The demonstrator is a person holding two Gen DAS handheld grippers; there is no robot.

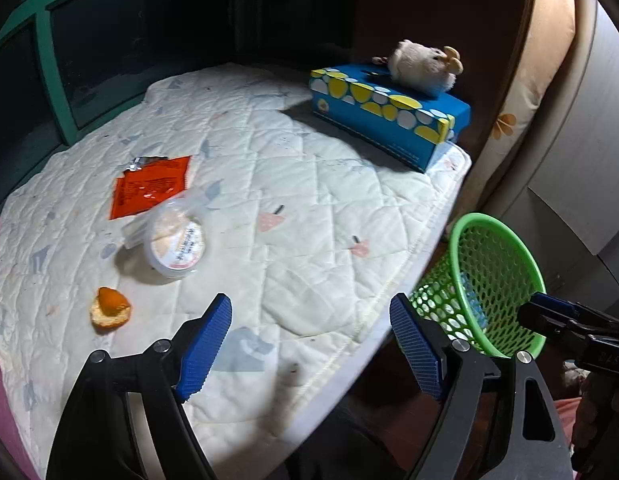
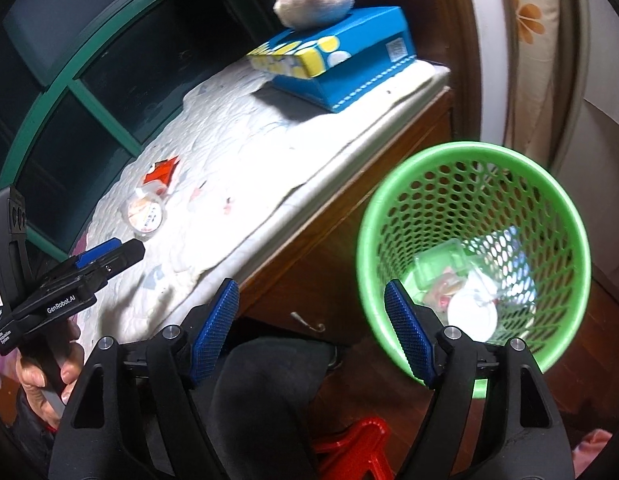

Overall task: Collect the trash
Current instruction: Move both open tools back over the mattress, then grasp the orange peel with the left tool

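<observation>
Left wrist: we see orange peel (image 1: 109,307), lidded cup (image 1: 178,246), red wrapper (image 1: 150,186) left on quilted pad (image 1: 309,200); green bin (image 2: 473,256) holds some trash. Both hand-held grippers, left (image 1: 311,344) and right (image 2: 311,330), spread apart, empty.

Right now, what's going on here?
A person is clearing trash off a quilted table. Both claws are open and empty: the left claw hovers over the quilt near the orange peel, lidded plastic cup and red wrapper. The right claw is beside the green basket, which already holds some trash.
</observation>
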